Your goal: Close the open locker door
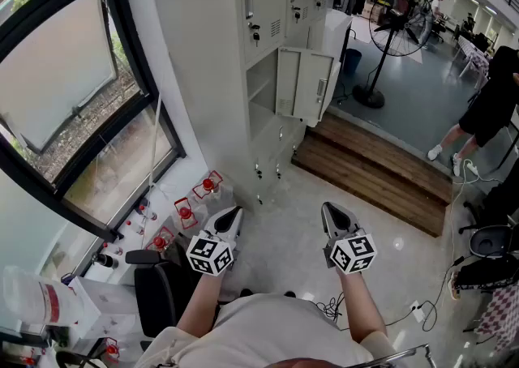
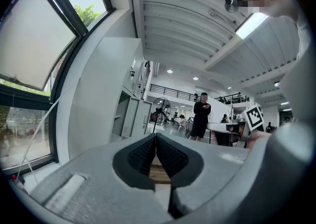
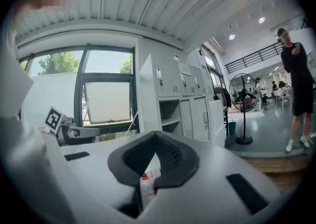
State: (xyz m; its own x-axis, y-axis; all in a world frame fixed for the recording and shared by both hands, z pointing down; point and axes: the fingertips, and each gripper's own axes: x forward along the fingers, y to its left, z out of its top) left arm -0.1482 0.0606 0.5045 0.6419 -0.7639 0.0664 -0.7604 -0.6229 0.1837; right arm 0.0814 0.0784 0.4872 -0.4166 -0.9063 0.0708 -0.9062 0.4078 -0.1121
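A tall pale grey locker bank (image 1: 243,26) stands ahead. One locker door (image 1: 304,83) at mid height hangs open to the right and shows an empty compartment (image 1: 261,87) with a shelf. Both grippers are held low, well short of the lockers. My left gripper (image 1: 235,211) is shut with nothing in it, and so is my right gripper (image 1: 328,208). In the left gripper view the shut left gripper (image 2: 156,135) points toward the open door (image 2: 140,118). In the right gripper view, the open door (image 3: 195,117) lies beyond the shut right gripper (image 3: 157,134).
A wooden step (image 1: 381,172) runs along the floor to the right of the lockers. Past it are a standing fan (image 1: 397,34) and a person in black (image 1: 486,107). Red-capped bottles (image 1: 195,196) and a black chair (image 1: 158,285) sit at the left under a large window (image 1: 73,91).
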